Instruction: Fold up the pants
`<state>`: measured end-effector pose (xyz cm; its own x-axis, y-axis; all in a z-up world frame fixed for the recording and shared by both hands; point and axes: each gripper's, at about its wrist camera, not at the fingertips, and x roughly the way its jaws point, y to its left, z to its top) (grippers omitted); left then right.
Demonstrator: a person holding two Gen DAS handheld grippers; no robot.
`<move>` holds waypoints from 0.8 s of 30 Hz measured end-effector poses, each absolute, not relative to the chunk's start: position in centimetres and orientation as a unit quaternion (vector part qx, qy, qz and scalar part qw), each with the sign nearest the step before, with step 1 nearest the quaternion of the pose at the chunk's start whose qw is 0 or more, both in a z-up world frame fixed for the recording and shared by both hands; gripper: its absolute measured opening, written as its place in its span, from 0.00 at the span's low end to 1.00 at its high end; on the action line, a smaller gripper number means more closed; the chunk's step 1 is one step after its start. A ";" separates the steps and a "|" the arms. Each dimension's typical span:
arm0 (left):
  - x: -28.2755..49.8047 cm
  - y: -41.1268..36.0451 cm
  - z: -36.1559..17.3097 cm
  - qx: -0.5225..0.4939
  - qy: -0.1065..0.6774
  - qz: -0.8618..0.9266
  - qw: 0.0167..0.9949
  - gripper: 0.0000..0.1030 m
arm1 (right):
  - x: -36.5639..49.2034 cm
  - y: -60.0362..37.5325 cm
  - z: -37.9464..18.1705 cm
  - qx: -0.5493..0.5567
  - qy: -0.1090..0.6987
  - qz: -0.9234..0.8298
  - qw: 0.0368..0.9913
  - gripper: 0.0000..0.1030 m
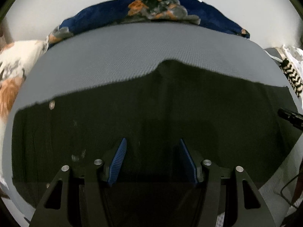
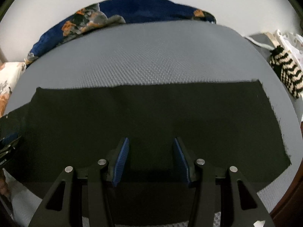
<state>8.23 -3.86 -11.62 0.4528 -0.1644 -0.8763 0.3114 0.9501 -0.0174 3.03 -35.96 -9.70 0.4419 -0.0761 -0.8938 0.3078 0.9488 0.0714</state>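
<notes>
Black pants (image 1: 132,113) lie flat on a grey textured bed sheet (image 1: 123,56). In the left wrist view my left gripper (image 1: 152,141) is open and empty just above the dark cloth, blue pads apart. In the right wrist view the pants (image 2: 151,109) spread wide with a straight far edge and a right end near the sheet's edge. My right gripper (image 2: 151,141) is open and empty above the cloth. The right gripper's tip (image 1: 289,116) shows at the right edge of the left wrist view; the left gripper (image 2: 7,145) shows at the left edge of the right view.
A dark blue blanket with orange and grey patches (image 1: 155,9) lies bunched at the far side of the bed against a white wall. A white and orange pillow (image 1: 13,64) is at the left. A black-and-cream striped knit item (image 2: 286,71) lies at the right.
</notes>
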 end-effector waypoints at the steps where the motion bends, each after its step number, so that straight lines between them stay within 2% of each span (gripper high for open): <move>1: 7.9 -3.8 -11.7 0.072 0.504 -0.137 0.849 0.57 | 2.8 -36.1 -9.9 0.116 0.519 -0.113 0.839 0.45; 9: 6.7 -3.5 -11.9 0.071 0.505 -0.126 0.851 0.58 | 1.8 -37.3 -10.2 0.110 0.531 -0.126 0.830 0.45; 17: 6.5 -3.4 -12.2 0.071 0.500 -0.124 0.854 0.69 | 1.1 -39.1 -10.1 0.091 0.543 -0.139 0.823 0.45; 24: 6.7 -3.4 -12.5 0.071 0.501 -0.129 0.853 0.77 | 0.4 -41.8 -10.0 0.066 0.548 -0.152 0.820 0.52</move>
<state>6.68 -3.41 -12.50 0.4649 -0.1490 -0.8728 0.2909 0.9567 -0.0084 0.38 -41.78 -10.02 0.3533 -0.1770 -0.9186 0.3216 0.9451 -0.0584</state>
